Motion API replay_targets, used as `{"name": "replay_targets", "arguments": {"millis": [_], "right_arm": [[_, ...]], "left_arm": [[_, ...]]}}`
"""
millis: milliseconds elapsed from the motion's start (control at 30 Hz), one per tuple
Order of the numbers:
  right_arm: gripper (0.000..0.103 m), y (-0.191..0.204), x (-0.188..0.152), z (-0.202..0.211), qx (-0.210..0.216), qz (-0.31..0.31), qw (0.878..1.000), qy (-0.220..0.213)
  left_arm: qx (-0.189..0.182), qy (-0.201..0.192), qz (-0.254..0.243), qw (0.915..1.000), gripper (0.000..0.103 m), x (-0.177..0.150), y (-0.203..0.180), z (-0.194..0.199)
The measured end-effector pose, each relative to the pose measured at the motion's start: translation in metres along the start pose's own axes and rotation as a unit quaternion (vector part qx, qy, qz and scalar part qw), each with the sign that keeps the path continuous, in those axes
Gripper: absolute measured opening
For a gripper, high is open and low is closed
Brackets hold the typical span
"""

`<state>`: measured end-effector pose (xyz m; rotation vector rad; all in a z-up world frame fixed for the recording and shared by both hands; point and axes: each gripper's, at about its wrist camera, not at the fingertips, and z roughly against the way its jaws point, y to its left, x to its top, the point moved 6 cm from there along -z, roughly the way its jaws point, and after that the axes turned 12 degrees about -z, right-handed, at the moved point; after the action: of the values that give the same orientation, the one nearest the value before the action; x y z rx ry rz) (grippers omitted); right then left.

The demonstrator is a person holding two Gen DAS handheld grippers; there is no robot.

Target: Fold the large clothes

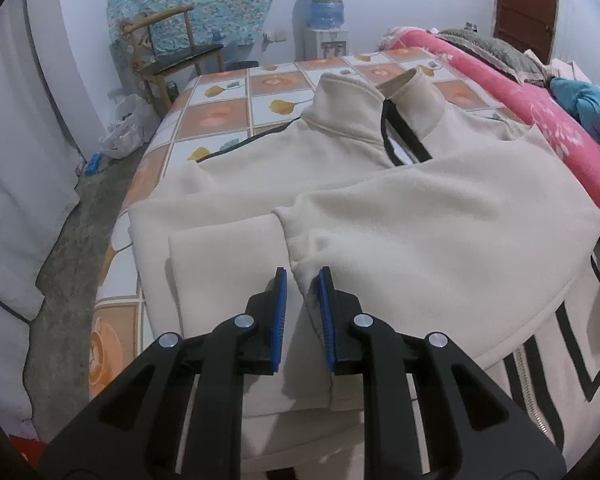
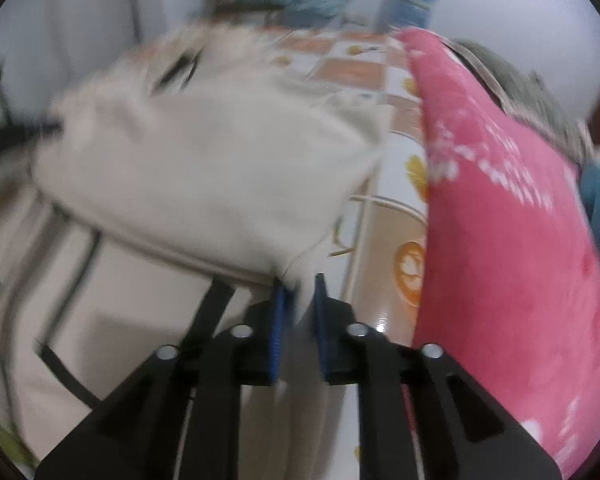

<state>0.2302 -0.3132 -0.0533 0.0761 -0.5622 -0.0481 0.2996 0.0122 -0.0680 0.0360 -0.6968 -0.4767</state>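
A cream fleece jacket [image 1: 340, 184] lies spread on a bed covered with an orange-and-white tiled sheet [image 1: 220, 112]. In the left wrist view it fills the middle of the frame, collar toward the top with a dark zip running down from it, and both sleeves folded in across the body.

The left claw [image 1: 303, 276] sits at the lower centre of that view. Its blue pads stand slightly apart, with the cuff edge of the right-hand sleeve between them; the pads do not clearly press on the cloth.

The right wrist view is blurred. The jacket takes up the left and centre of the frame, and a corner of its cloth runs down into the right claw [image 2: 298, 280] at the lower middle, where the pads pinch it between them.

A pink flowered quilt [image 2: 500, 200] lies along the right side of both views. At the top of the left wrist view stand a wooden chair [image 1: 172, 44] and a water dispenser [image 1: 326, 20] against the wall, with a white plastic bag [image 1: 126, 128] on the floor at the left.
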Motion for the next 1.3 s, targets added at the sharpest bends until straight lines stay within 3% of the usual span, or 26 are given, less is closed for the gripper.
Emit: {"name": "replay_targets", "arguments": {"millis": [100, 167, 300, 367, 433, 600, 700, 767, 867, 900, 933, 967, 1000, 1100, 1167, 1200, 1300], "right_arm": [[0.011, -0.011, 0.0, 0.005, 0.006, -0.024, 1.0, -0.011], [0.008, -0.017, -0.009, -0.008, -0.024, -0.021, 0.999, -0.002], [0.009, -0.022, -0.009, -0.003, 0.002, -0.04, 0.999, -0.007], [0.019, -0.02, -0.009, 0.008, 0.015, -0.037, 0.999, -0.001], [0.039, -0.022, -0.005, 0.021, 0.014, -0.036, 0.999, -0.004], [0.042, -0.013, 0.03, 0.052, 0.102, -0.064, 0.992, -0.036], [0.041, 0.01, 0.052, 0.029, 0.119, -0.051, 0.991, -0.025], [0.041, 0.024, 0.06, -0.007, 0.113, -0.029, 0.993, 0.007], [0.041, 0.009, 0.07, -0.054, 0.043, -0.017, 0.998, 0.03], [0.037, -0.004, 0.075, -0.065, 0.041, -0.037, 0.998, 0.039], [0.021, -0.016, 0.083, -0.071, 0.06, -0.068, 0.995, 0.044], [0.013, -0.031, 0.092, -0.073, 0.069, -0.107, 0.991, 0.043], [0.011, -0.041, 0.1, -0.072, 0.063, -0.132, 0.988, 0.042], [0.013, -0.035, 0.117, -0.061, 0.069, -0.13, 0.989, 0.016], [0.019, -0.019, 0.12, -0.069, 0.093, -0.125, 0.987, 0.031], [0.028, -0.016, 0.12, -0.078, 0.088, -0.124, 0.988, 0.04], [0.03, -0.021, 0.123, -0.1, 0.047, -0.136, 0.988, 0.052]], "left_arm": [[-0.001, -0.001, -0.012, 0.9999, 0.017, -0.001, -0.006, 0.0], [0.002, 0.001, -0.02, 0.9998, 0.017, -0.004, -0.009, -0.003], [0.002, -0.001, -0.022, 0.9997, 0.017, -0.006, -0.008, 0.0], [0.001, -0.001, -0.021, 0.9998, 0.017, -0.005, -0.007, 0.001], [-0.002, -0.003, -0.02, 0.9998, 0.017, -0.006, -0.006, 0.004], [0.003, 0.001, -0.026, 0.9997, 0.017, -0.007, -0.009, 0.002], [0.008, 0.004, -0.024, 0.9997, 0.017, -0.007, -0.009, -0.001], [0.012, 0.003, -0.024, 0.9996, 0.017, -0.007, -0.01, -0.001], [0.013, 0.001, -0.025, 0.9996, 0.018, -0.009, -0.009, -0.001], [0.011, 0.0, -0.025, 0.9996, 0.019, -0.01, -0.009, -0.001], [0.01, -0.001, -0.025, 0.9996, 0.019, -0.011, -0.008, -0.001], [0.008, -0.002, -0.023, 0.9997, 0.02, -0.011, -0.007, -0.001], [0.005, -0.003, -0.02, 0.9998, 0.02, -0.011, -0.006, -0.002], [-0.002, -0.004, -0.012, 0.9999, 0.021, -0.011, -0.004, -0.003], [-0.003, -0.005, -0.009, 0.9999, 0.022, -0.011, -0.004, -0.003], [-0.003, -0.005, -0.006, 1.0, 0.024, -0.012, -0.004, -0.003], [-0.002, 0.001, 0.005, 1.0, 0.04, -0.012, -0.001, 0.0]]}}
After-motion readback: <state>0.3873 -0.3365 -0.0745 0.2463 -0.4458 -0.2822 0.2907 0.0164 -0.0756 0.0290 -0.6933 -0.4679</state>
